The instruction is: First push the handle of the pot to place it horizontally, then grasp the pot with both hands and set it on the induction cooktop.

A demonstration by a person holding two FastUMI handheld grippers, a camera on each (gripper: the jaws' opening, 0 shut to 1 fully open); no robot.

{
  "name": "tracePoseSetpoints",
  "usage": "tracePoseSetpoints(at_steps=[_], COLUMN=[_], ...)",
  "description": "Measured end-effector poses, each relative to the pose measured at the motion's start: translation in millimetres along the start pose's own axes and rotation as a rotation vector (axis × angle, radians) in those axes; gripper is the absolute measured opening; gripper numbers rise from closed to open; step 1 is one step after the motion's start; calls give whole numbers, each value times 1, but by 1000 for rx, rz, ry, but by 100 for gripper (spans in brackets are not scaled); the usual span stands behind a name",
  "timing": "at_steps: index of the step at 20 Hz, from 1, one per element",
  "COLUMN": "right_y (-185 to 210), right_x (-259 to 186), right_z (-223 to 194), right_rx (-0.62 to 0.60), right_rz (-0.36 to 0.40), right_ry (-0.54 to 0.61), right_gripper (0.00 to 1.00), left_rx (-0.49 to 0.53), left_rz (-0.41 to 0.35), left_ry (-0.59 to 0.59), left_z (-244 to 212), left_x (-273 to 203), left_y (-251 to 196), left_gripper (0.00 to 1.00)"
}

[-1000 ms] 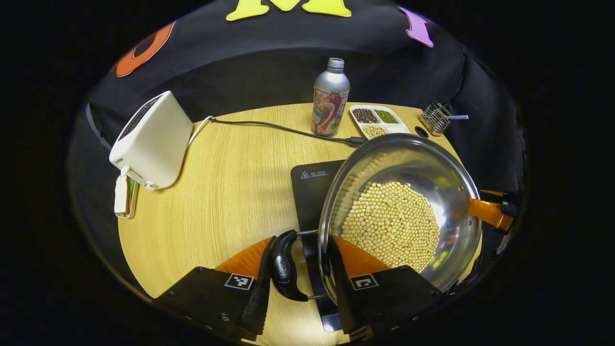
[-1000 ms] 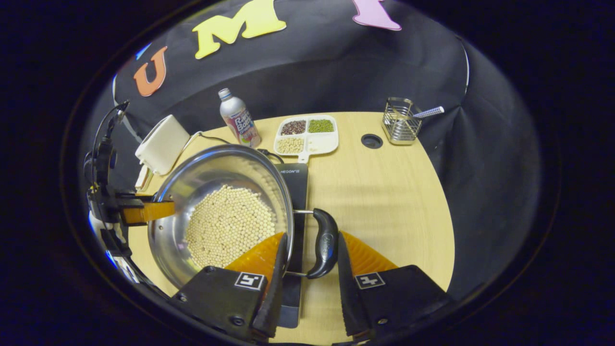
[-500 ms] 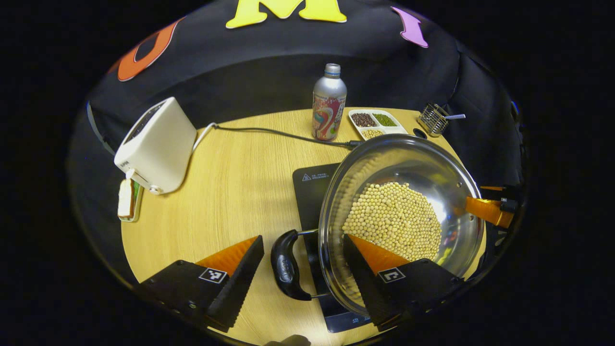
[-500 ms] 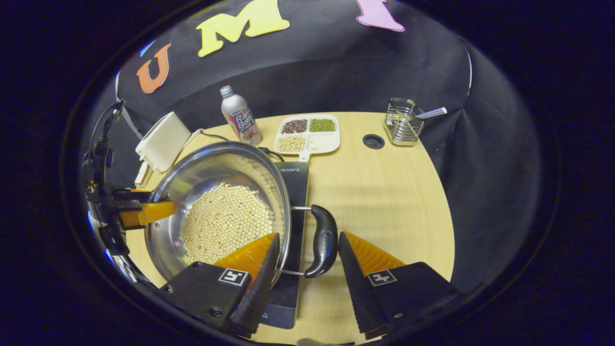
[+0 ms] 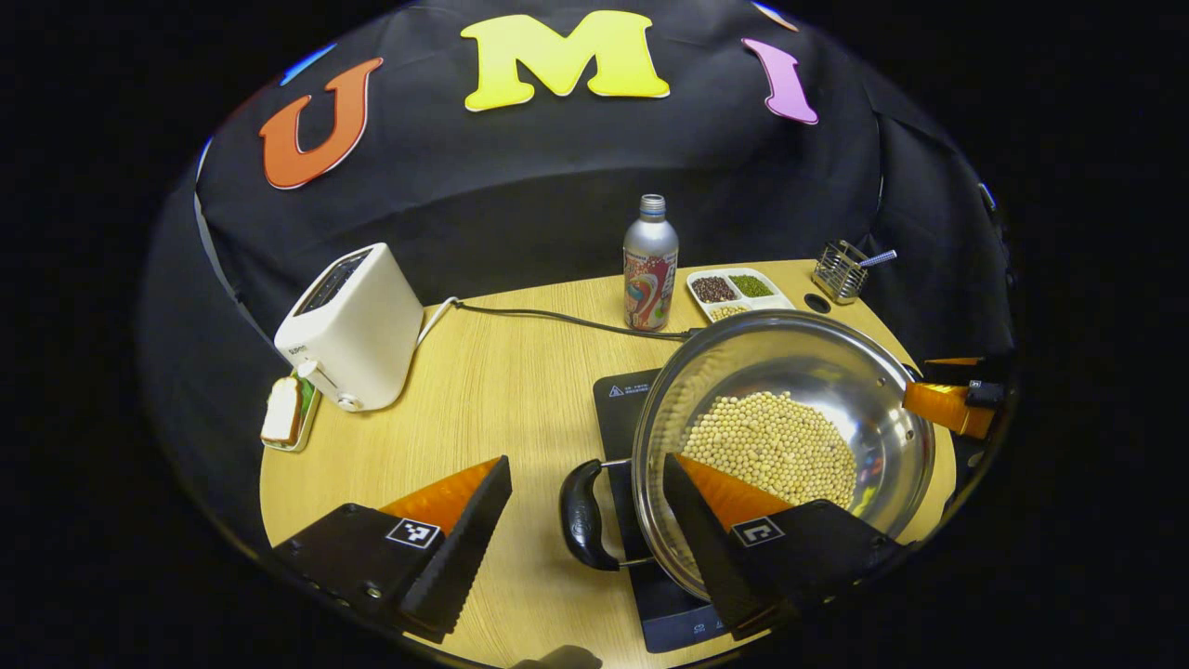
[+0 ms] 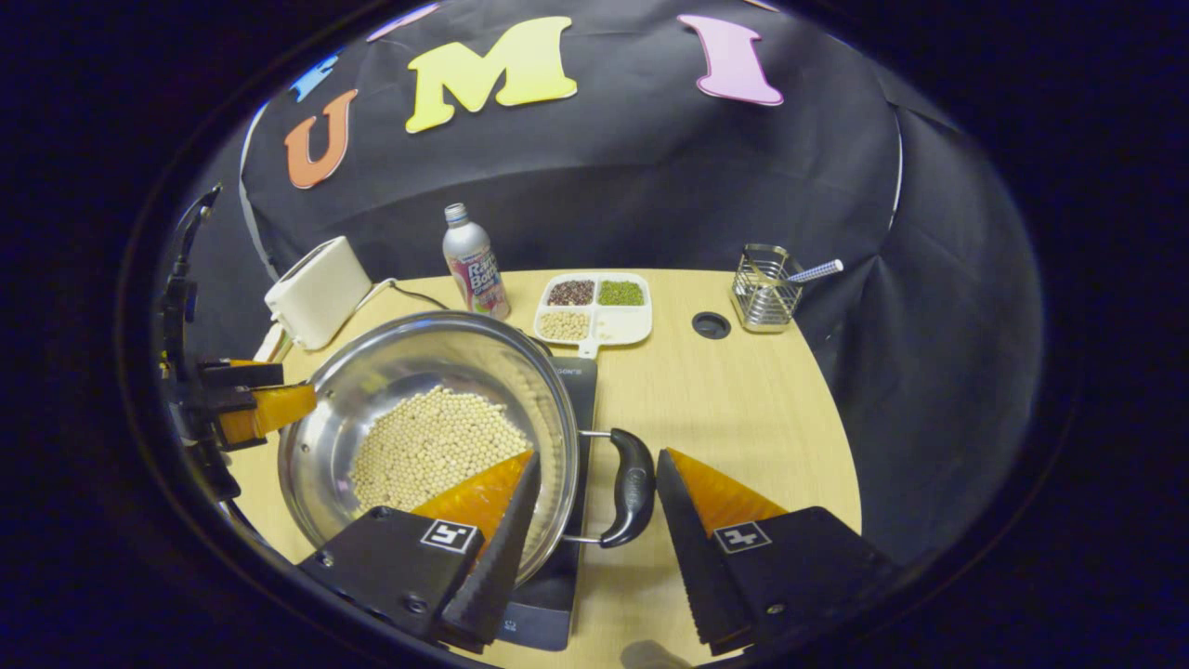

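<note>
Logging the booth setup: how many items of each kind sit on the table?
Pot: 1
Induction cooktop: 1
Toaster: 1
Bottle: 1
Divided tray: 1
Wire holder: 1
Sandwich plate: 1
Total: 7

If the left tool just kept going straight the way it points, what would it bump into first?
Probably the pot's black handle, which sits between the open left tool's fingers just ahead. One finger overlaps the steel pot's rim, so that might touch first; depth is unclear.

Cooktop (image 5: 620, 401) mostly under pot (image 5: 790, 358).
</note>
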State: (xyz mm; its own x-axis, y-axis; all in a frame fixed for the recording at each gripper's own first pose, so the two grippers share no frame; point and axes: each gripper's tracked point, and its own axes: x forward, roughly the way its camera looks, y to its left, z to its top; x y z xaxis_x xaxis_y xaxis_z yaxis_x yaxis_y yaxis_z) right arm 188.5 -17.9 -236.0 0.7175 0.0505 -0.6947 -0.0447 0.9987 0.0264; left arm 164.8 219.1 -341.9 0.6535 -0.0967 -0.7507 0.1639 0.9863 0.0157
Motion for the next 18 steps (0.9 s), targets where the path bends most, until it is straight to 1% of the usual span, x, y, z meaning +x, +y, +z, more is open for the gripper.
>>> tracePoseSetpoints(at_steps=[3,7,10,13,16,18], right_y=[0,16,25,35,39,40], right_x=[-4,-15,-23,-39,-64,-88], right_z=[6,16,17,23,29,37], right_rx=[13,-1,-15,5,-19,-36], right_rz=[-4,29,32,35,9,-17], right_ry=[-36,-96,-112,-146,-192,-241], right_gripper=[78,78,78,78,78,77], left_rx=[-24,-28,-12,-19,-22,-33], left_rz=[38,62,61,36,23,19], left_ry=[-62,-120,-139,-166,-226,-265], left_z=[9,16,18,25,41,51], left_x=[-13,-27,-34,-51,-76,-104], left_y=[2,8,8,4,7,11], left_gripper=[98,98,98,98,98,97])
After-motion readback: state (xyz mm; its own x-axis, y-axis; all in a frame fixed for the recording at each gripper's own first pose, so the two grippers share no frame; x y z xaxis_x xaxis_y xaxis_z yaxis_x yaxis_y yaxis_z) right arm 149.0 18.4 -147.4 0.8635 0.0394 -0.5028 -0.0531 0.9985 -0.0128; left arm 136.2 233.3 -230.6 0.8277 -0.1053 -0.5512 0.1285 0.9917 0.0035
